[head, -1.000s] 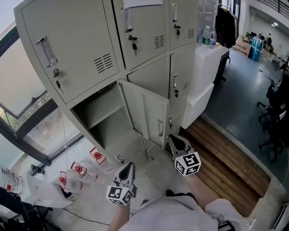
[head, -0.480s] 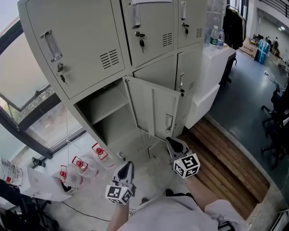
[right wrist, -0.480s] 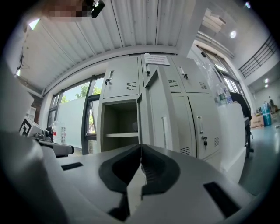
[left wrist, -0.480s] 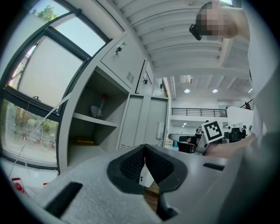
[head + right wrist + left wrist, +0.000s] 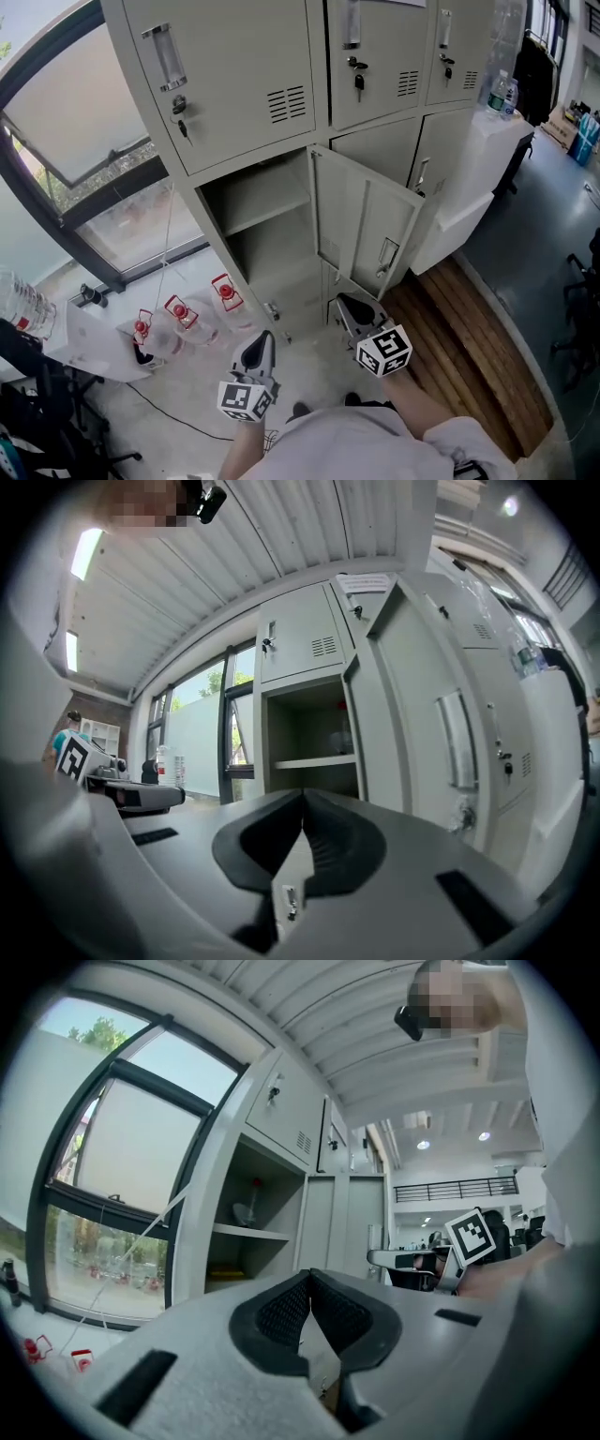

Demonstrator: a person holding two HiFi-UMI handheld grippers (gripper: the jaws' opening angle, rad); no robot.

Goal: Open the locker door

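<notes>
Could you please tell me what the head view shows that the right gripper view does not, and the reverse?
Only the head view: the red-marked bottles low by the window, and the wooden planks. Only the right gripper view: the ribbed ceiling, and that the right gripper has its jaws together with nothing between them. Both: the open locker door and the shelf inside its compartment.

Bare floor [image 5: 309, 361] leads up to the open compartment [image 5: 272, 262], which one shelf [image 5: 258, 208] splits into an upper and a lower bay. The swung-out locker door [image 5: 361, 220] walls its right side, near the white cabinet [image 5: 464, 187]. Red-capped bottles [image 5: 183, 314] crowd the floor at left, beneath the window [image 5: 94, 141].
</notes>
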